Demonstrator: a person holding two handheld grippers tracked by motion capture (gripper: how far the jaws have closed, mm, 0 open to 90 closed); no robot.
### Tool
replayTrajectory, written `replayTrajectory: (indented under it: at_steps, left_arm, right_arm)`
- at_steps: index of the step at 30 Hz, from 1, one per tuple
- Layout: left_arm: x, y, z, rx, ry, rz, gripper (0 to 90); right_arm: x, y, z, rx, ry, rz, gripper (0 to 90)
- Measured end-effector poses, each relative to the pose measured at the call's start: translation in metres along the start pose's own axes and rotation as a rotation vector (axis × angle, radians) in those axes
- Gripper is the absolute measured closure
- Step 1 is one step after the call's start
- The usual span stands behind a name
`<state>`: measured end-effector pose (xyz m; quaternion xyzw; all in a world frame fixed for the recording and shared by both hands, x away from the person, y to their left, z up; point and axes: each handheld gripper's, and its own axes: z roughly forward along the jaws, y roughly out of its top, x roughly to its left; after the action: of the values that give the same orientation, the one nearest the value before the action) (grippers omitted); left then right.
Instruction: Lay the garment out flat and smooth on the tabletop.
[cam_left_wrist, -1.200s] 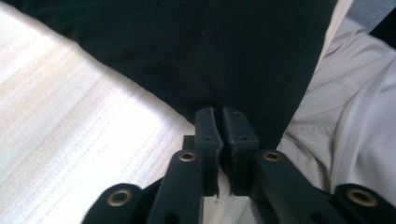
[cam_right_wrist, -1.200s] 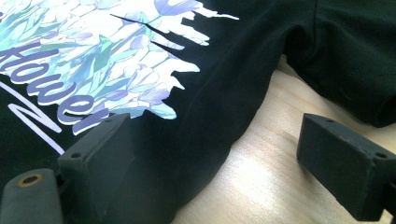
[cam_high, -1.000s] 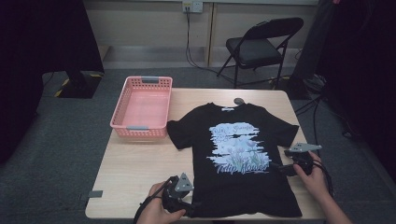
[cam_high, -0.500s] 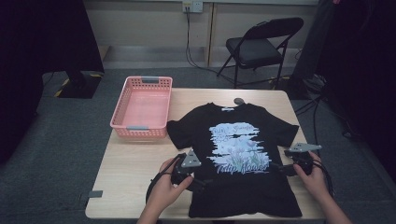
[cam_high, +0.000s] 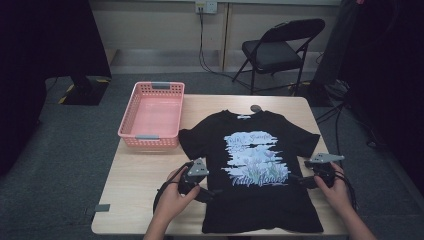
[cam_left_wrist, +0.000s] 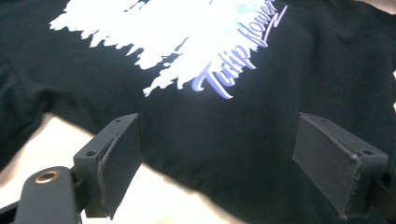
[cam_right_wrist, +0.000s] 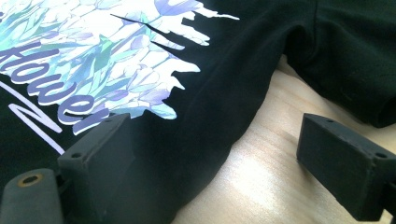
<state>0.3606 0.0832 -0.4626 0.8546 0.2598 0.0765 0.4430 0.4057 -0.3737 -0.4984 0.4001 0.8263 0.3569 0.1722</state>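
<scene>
On the wooden table (cam_high: 145, 200) the black T-shirt (cam_high: 260, 200) lies flat and face up, collar toward the far edge, sleeves out to either side, with the pink basket (cam_high: 152, 112) just beside its left sleeve. I judge the job barely begun: the shirt is spread and smooth, not one fold is in it, and the basket holds nothing, so all the folding and any putting away is left to do.

My left gripper (cam_high: 212, 192) sits at the shirt's left side seam, its jaws spread wide with nothing pinched between them. My right gripper (cam_high: 297, 181) is at the right side seam below the sleeve, its jaws likewise spread and holding nothing.

From the high view I get the whole layout: both hands flanking the shirt at about the same height, the basket, the folding chair (cam_high: 280, 50) beyond the table. It cannot tell me how the jaws stand against the cloth. The left gripper view does: the hem side of the shirt runs between my open jaws, bare wood under the near one. The right gripper view shows the cloth edge crossing between the jaws, one over fabric and one over bare wood, with the sleeve lying beyond
</scene>
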Motion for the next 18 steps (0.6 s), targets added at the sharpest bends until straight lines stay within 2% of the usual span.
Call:
replayTrajectory:
  at_steps: [6, 18]
  left_arm:
    - [0.014, -0.011, -0.010, -0.002, 0.036, -0.031, 16.0]
    - [0.030, -0.024, -0.023, 0.010, 0.078, -0.029, 16.0]
  right_arm:
    - [0.000, 0.000, 0.000, 0.000, 0.000, 0.000, 10.2]
    - [0.000, 0.000, 0.000, 0.000, 0.002, -0.001, 10.2]
